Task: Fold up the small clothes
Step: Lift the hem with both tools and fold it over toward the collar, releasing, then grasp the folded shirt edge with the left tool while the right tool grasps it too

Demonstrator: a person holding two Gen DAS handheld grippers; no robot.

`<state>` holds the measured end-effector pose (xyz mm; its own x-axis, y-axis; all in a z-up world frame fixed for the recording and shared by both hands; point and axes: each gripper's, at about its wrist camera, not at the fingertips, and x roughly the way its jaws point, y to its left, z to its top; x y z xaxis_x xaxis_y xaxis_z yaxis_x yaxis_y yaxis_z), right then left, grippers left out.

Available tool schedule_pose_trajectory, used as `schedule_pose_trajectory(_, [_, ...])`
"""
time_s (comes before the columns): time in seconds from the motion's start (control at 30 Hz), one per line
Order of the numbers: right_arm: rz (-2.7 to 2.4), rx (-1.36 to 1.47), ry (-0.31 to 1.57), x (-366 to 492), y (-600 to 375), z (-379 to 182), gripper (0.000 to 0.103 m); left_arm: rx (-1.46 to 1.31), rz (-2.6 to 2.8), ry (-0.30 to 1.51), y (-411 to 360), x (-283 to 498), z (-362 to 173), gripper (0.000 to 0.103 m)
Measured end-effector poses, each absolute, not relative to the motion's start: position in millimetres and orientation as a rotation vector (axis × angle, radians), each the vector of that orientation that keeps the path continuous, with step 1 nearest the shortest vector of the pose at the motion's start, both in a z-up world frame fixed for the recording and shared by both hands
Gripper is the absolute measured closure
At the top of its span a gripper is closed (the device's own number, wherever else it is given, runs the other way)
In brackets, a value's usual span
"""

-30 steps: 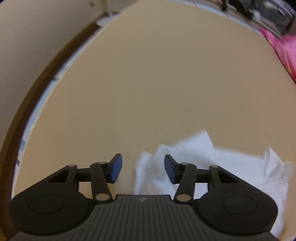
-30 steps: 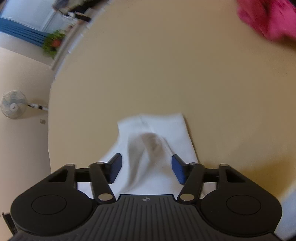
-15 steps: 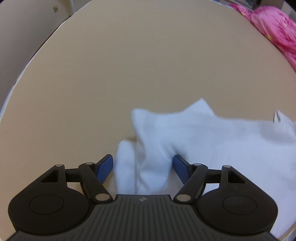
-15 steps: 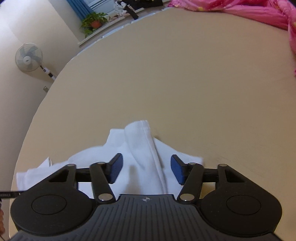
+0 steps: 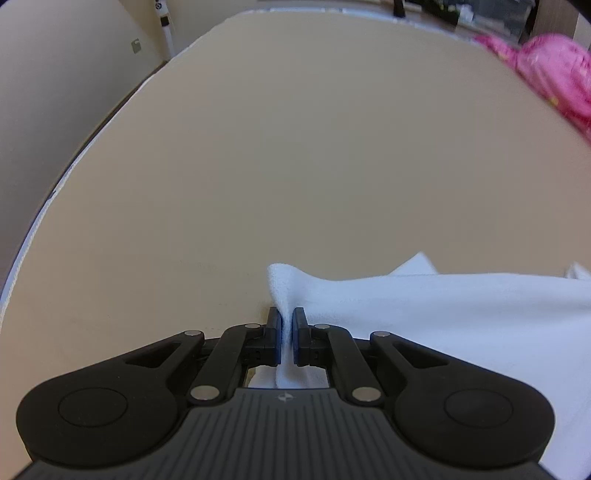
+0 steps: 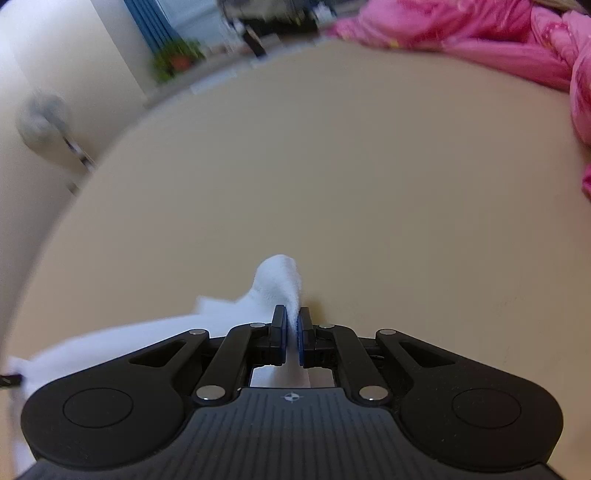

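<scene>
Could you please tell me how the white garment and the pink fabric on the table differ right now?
The white garment lies close by, pinched by both the left gripper and right gripper; the pink fabric sits untouched at the table's far edge. The white garment is plain; the pink fabric looks bunched, with faint markings. Both are soft cloth.

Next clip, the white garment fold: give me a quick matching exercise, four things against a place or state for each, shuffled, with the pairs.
Things:
1. left gripper
2. white garment
3. pink bedding
4. potted plant

Places or states:
A. bunched at the far right of the tan surface
B. off the surface, on the floor by the blue curtain
C. pinched at two spots and strung between them
D. shut on a white fold

Pairs: 1-D, 2-C, 3-A, 4-B. The right gripper makes the second pinch.
</scene>
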<state>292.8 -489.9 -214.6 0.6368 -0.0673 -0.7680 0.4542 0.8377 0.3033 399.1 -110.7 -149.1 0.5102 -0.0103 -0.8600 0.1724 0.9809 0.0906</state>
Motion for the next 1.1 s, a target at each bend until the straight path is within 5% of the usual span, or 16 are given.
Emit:
schedule_pose_trajectory(0.17, [-0.337, 0.474, 0.832, 294, -481, -220, 0.096, 0.283, -0.071, 1.023, -126, 399, -160, 0.080])
schedule_pose_trajectory(0.23, [-0.359, 0.456, 0.839, 295, -479, -221, 0.092, 0.316, -0.040, 1.010, -129, 400, -163, 0.052])
schedule_pose_trajectory(0.3, [-0.394, 0.447, 0.844, 294, -482, -222, 0.075, 0.327, -0.010, 1.003, -127, 398, -165, 0.038])
schedule_pose_trajectory(0.43, [-0.435, 0.472, 0.837, 285, -486, -219, 0.071, 0.326, 0.025, 1.005, -123, 394, -162, 0.020])
schedule_pose_trajectory(0.67, [-0.543, 0.394, 0.762, 231, -458, -183, 0.056, 0.265, 0.027, 1.003, -89, 351, -127, 0.013])
schedule_pose_trajectory(1.1, [-0.432, 0.360, 0.838, 120, -407, -194, 0.049, 0.178, -0.269, 1.113, -75, 195, -137, 0.014])
